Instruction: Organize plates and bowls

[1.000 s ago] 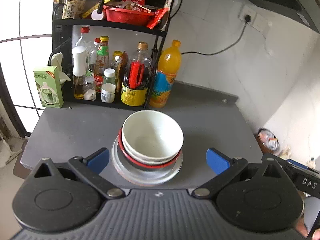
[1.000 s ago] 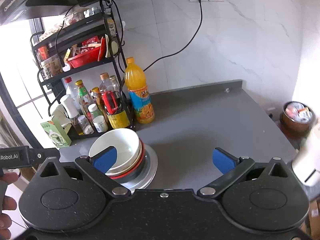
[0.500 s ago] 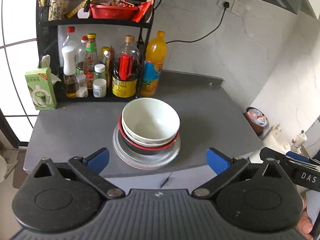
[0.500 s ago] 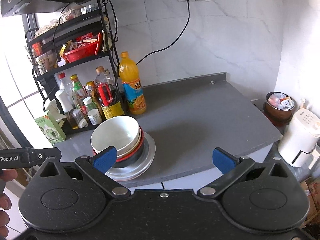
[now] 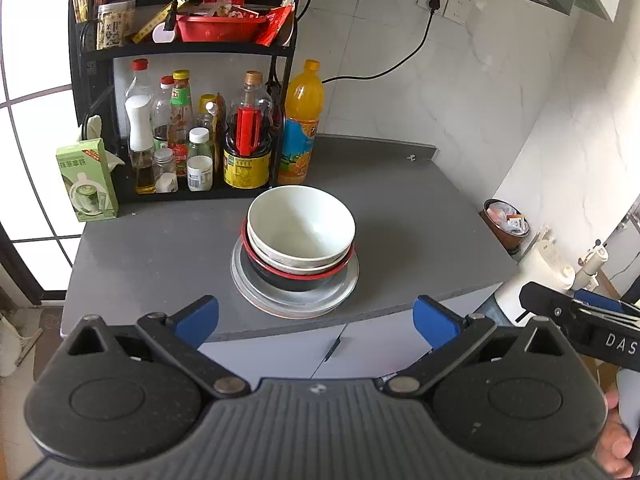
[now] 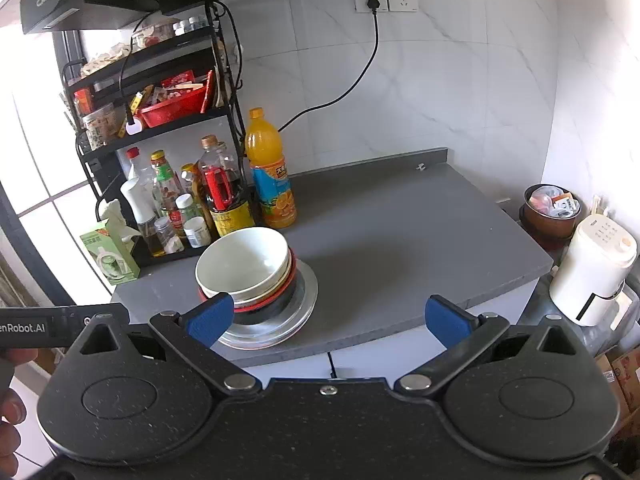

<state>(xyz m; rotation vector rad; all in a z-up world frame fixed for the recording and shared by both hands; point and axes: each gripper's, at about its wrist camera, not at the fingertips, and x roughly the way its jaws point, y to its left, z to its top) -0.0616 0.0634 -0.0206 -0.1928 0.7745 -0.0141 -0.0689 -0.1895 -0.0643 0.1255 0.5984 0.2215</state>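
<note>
Stack of dishes near the front edge of the grey desk (image 5: 400, 208): white bowl (image 5: 301, 227) uppermost, nested in a red-rimmed black bowl (image 5: 298, 278), on a metal plate (image 5: 344, 284). Behind the stack, a black rack (image 5: 86, 80) of bottles and an orange drink bottle (image 5: 301, 124). Left gripper (image 5: 316, 318) and right gripper (image 6: 328, 316) held off the desk in front of the stack, jaws spread wide, nothing between them.

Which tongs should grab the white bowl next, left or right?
Probably left. The left tongs are open and lined up with the white bowl. From the right tongs, also open, the bowl sits off to the left.
</note>
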